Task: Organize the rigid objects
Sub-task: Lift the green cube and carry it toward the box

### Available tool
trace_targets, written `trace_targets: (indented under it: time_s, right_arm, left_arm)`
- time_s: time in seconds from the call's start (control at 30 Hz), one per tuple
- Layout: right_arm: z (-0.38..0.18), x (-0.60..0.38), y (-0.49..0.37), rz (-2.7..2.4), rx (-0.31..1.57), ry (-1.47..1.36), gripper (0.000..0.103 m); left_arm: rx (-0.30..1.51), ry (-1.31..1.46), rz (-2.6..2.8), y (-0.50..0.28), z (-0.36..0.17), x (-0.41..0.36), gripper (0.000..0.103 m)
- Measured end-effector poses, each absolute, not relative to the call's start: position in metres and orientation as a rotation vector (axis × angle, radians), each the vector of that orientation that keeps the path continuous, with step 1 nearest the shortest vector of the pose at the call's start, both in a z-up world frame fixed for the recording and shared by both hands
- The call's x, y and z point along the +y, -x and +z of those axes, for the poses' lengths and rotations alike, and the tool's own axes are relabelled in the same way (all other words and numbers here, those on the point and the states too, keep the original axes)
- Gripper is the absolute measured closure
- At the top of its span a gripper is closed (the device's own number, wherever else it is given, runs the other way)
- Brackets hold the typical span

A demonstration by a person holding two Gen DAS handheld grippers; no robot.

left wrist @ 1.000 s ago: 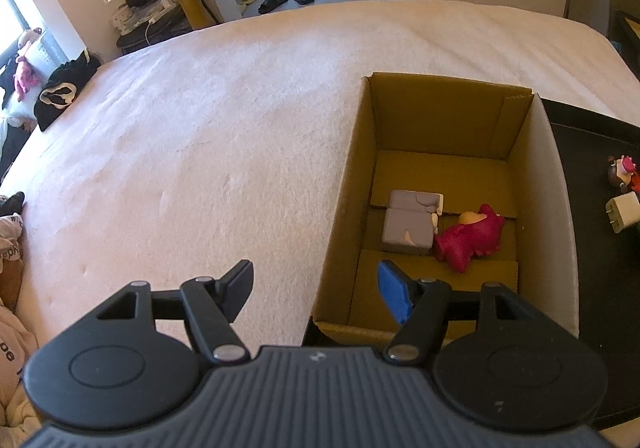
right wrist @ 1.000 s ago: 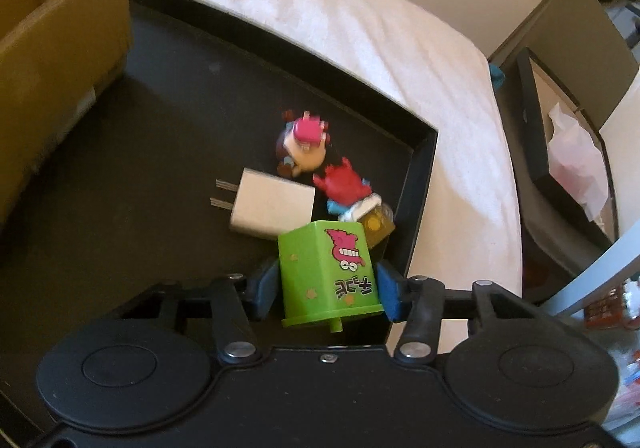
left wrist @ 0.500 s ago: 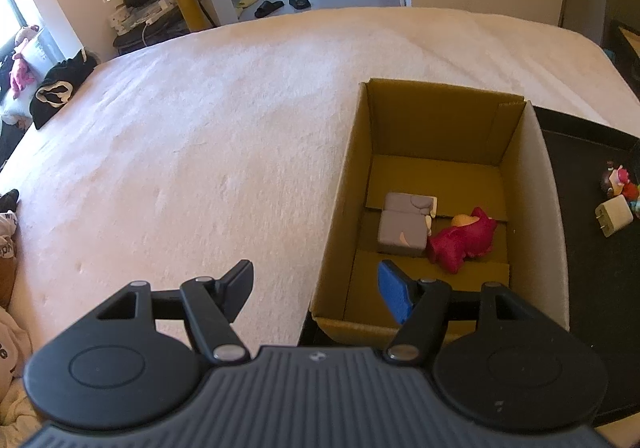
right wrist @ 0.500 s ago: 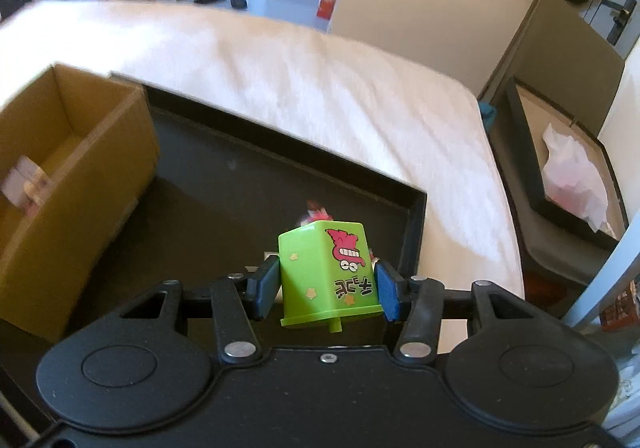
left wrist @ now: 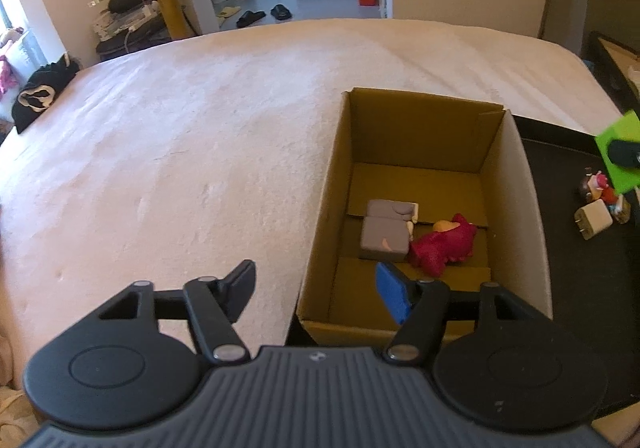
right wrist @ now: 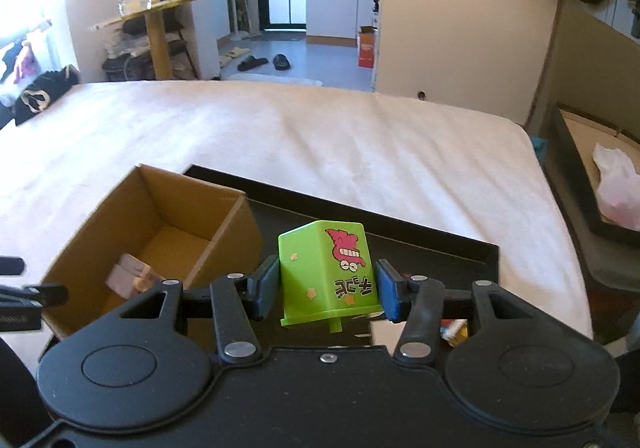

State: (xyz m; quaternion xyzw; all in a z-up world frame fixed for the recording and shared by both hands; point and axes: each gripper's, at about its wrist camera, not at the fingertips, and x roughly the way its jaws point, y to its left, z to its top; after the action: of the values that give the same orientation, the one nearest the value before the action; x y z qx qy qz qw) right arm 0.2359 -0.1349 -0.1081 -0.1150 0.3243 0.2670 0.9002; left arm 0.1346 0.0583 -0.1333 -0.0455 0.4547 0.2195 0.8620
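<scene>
Green box [right wrist: 326,274], printed with a red cartoon face, yellow stars and black characters that appear upside down and are not legible as a brand, is being gripped on its two side faces by the right tool [right wrist: 327,290]; both blue-padded fingers [right wrist: 387,290] are pressing against it. The box is hanging clear above the black tray [right wrist: 432,248], just to the right of the cardboard box [right wrist: 224,236]. In the left wrist view the same green box [left wrist: 618,156] is showing at the right edge, above the tray.

Left tool [left wrist: 316,290] is standing wide apart and grasping nothing, its right blue pad [left wrist: 392,298] lying over the near end of the cardboard box [left wrist: 516,216] and its left finger over the bed [left wrist: 180,152].

Inside the cardboard box, a grey block [left wrist: 386,230] and a magenta toy [left wrist: 444,244] are lying on the floor flaps, touching one another. On the tray [left wrist: 580,288], a white plug adapter [left wrist: 594,219] is sitting just beside a small cluster of figurines [left wrist: 598,186]; their details are too small to tell.
</scene>
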Motion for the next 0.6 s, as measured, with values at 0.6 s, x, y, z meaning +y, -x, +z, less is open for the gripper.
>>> trace_targets:
  time_s: [0.6]
  right_arm:
    - [-0.096, -0.089, -0.223, 0.681, 0.664, 0.202, 0.053]
  left_arm:
    - [0.920, 0.214, 0.404, -0.127, -0.142, 0.079, 0.071]
